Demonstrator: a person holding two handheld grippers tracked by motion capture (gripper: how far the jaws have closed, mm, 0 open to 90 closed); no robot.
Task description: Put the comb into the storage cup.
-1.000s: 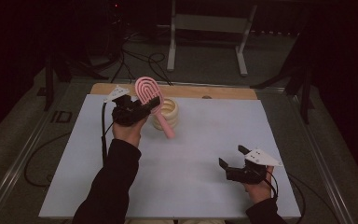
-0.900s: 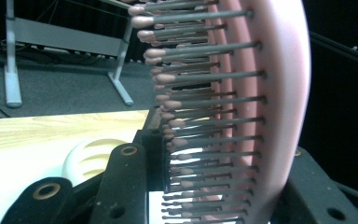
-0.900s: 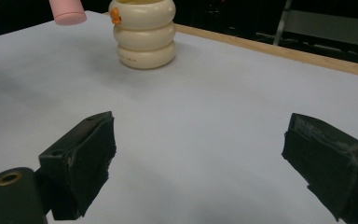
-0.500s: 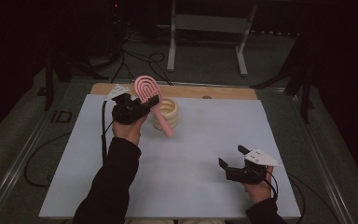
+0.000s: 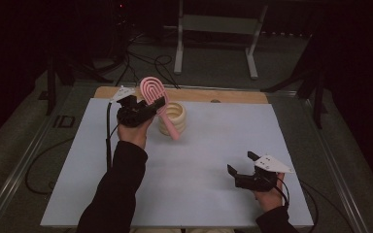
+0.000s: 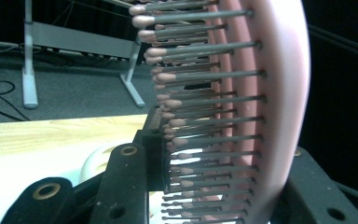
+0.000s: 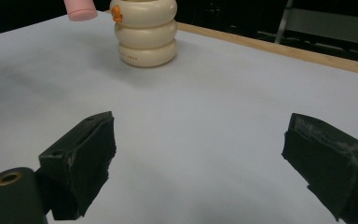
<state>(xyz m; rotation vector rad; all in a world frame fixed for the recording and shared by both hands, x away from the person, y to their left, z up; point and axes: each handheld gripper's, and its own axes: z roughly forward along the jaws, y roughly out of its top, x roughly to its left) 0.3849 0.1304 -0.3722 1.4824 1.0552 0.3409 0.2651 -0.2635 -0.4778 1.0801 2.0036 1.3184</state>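
**Left claw gripping brush, right claw idle**

Left claw clamped on the pink plastic paddle hairbrush, held above the bench at about 11 o'clock, handle angling down over the cream ribbed ring-stack holder. Right claw gapes wide with nothing in it, low at 5 o'clock.

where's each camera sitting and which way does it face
High view: above the near side, looking forward and down on the white table; both forearms, left gripper, right gripper.
Left gripper view: on the left gripper, along its jaws clamping the pink hairbrush.
Right gripper view: on the right gripper, low across the table toward the cream holder; own jaws apart.
Shared: all three show hairbrush and holder.
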